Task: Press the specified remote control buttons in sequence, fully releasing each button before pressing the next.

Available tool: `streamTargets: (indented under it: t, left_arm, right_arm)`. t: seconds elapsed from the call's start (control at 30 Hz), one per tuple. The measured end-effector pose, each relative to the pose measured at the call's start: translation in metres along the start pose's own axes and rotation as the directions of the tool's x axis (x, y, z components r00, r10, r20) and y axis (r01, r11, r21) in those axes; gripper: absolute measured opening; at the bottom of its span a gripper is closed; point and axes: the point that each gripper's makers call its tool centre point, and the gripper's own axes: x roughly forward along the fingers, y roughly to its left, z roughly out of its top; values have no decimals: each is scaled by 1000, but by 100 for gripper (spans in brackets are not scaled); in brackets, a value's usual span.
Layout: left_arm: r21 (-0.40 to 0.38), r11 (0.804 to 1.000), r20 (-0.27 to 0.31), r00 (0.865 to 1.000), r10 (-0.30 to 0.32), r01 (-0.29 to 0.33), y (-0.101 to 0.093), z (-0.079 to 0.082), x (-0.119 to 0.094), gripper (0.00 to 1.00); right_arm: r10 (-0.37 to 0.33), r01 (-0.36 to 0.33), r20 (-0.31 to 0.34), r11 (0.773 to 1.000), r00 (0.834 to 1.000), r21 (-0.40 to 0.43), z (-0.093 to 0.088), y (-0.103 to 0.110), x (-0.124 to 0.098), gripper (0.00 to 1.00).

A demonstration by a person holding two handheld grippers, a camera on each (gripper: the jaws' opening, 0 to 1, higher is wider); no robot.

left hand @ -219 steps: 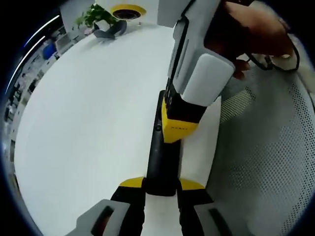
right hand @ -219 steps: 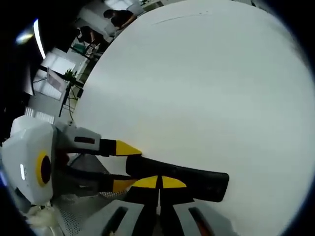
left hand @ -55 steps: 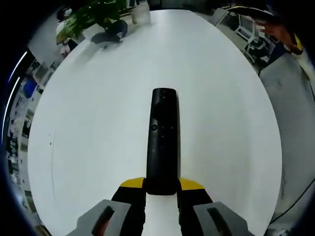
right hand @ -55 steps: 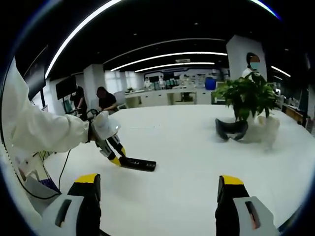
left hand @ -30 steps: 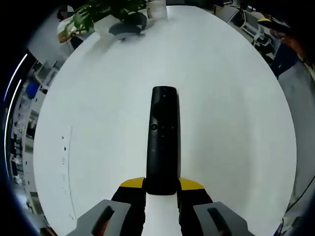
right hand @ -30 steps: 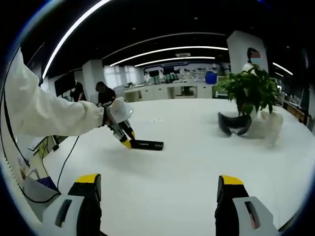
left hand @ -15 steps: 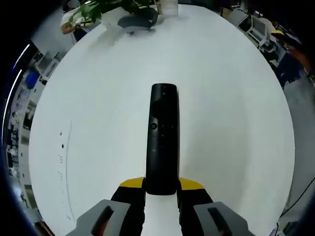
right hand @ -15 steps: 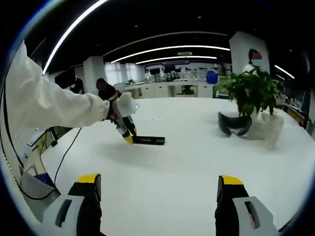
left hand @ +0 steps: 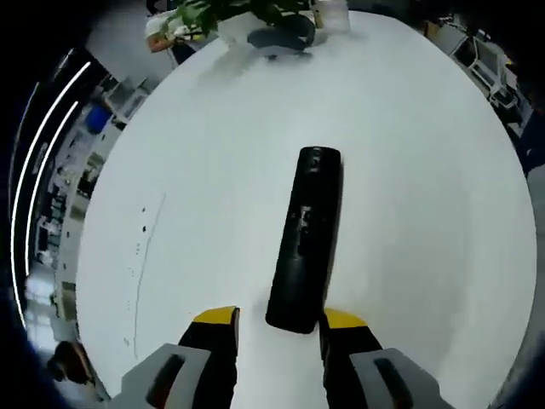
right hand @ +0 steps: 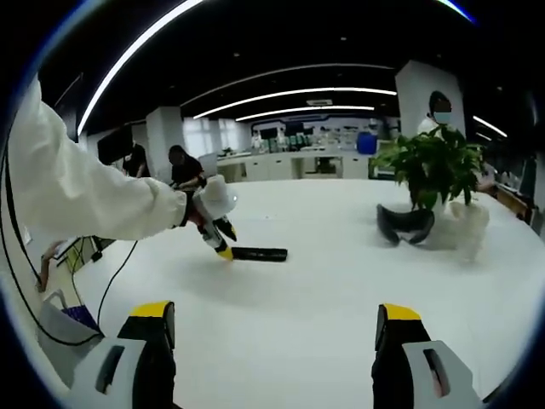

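A black remote control (left hand: 306, 239) lies flat on the white table (left hand: 196, 170), slanting up and to the right. My left gripper (left hand: 279, 319) is open. Its yellow-tipped fingers (left hand: 216, 317) stand either side of the remote's near end, with a strip of table showing on the left side. In the right gripper view the same remote (right hand: 259, 253) rests far off on the table, with the left gripper (right hand: 223, 248) at its left end, held by a person in a white sleeve (right hand: 85, 204). My right gripper (right hand: 274, 317) hovers wide open over bare table, nothing between its fingers.
A potted plant (right hand: 430, 166), a dark curved object (right hand: 404, 226) and a white pot (right hand: 464, 226) stand at the table's far right; the plant (left hand: 221, 10) and the dark object (left hand: 285, 38) top the left gripper view. People sit at desks behind. A cable (right hand: 111, 285) hangs at the table's left edge.
My left gripper's jaws have parted and let go of the remote, which now lies slanted on the table. The right gripper stays open and still.
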Motion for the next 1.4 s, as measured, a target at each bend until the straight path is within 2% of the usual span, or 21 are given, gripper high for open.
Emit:
streamTargets:
  t: [0.07,0.1,0.17,0.23,0.27,0.4,0.47,0.6,0.63,0.7,0.77,0.83,0.87,1.03,1.07,1.2,1.23,1.27,1.3,1.33,1.4]
  left_arm:
    - [-88,996,20,1000,10,-8,-5,-3,-3,43]
    - [-172,985,55,998,-5,14,-10,-3,-4,45]
    - [-218,976,69,998,-4,19,-14,-8,-6,49]
    - [-287,958,103,995,-2,31,-22,-9,-11,50]
    - [-345,937,149,989,-2,54,-29,-6,-16,50]
    - [-406,912,211,977,29,60,-47,-8,-36,55]
    - [-451,890,259,964,55,70,-55,-7,-49,58]
    - [-499,865,296,948,113,53,-68,-14,-71,61]
    - [-538,840,314,942,120,73,-74,-15,-78,62]
    - [-583,807,350,926,140,98,-85,-16,-93,64]
    - [-605,789,373,913,163,106,-96,-20,-105,68]
    - [-628,768,385,907,169,124,-105,-24,-113,71]
    - [-635,762,397,900,180,127,-111,-26,-120,74]
    - [-654,748,406,885,229,107,-126,-38,-146,80]
    - [-666,738,410,880,240,109,-130,-41,-153,81]
    - [-691,709,456,844,281,137,-139,-43,-179,88]
    - [-698,703,483,817,316,140,-139,-42,-190,91]
    - [-702,699,487,810,328,138,-139,-42,-193,95]
    - [-710,690,498,793,352,140,-142,-43,-201,99]
    - [-714,685,502,787,359,143,-144,-45,-206,99]
    - [-741,655,501,769,397,146,-147,-51,-216,99]
  right_arm:
    - [9,-9,13,1000,1000,-8,3,3,-3,98]
    - [13,-12,17,1000,1000,-18,5,4,-4,98]
    - [15,-13,34,998,999,-54,10,6,-8,98]
    - [13,-10,45,997,999,-73,12,7,-11,98]
    - [16,-12,49,997,999,-78,13,8,-13,98]
    - [37,-33,59,997,998,-67,12,12,-14,99]
    - [49,-46,58,997,997,-57,10,15,-14,99]
    - [70,-67,69,996,995,-54,12,20,-13,99]
    - [75,-71,72,996,995,-56,12,22,-13,99]
    - [89,-85,77,995,993,-51,12,25,-13,99]
    - [105,-103,85,994,991,-28,13,28,-12,99]
    - [111,-110,89,994,990,-17,14,29,-12,99]
    - [115,-114,95,993,989,-13,15,29,-13,99]
    - [122,-122,110,992,986,-14,17,32,-15,99]
    - [126,-126,105,992,986,-14,16,34,-15,99]
    - [138,-137,103,990,985,-18,15,40,-16,99]
    - [140,-139,107,990,984,-22,15,42,-17,99]
    - [142,-140,109,990,984,-24,15,42,-18,99]
    - [142,-140,111,990,984,-26,15,43,-18,99]
    - [142,-140,112,990,984,-27,15,43,-19,99]
    - [143,-140,116,990,983,-31,16,44,-19,99]
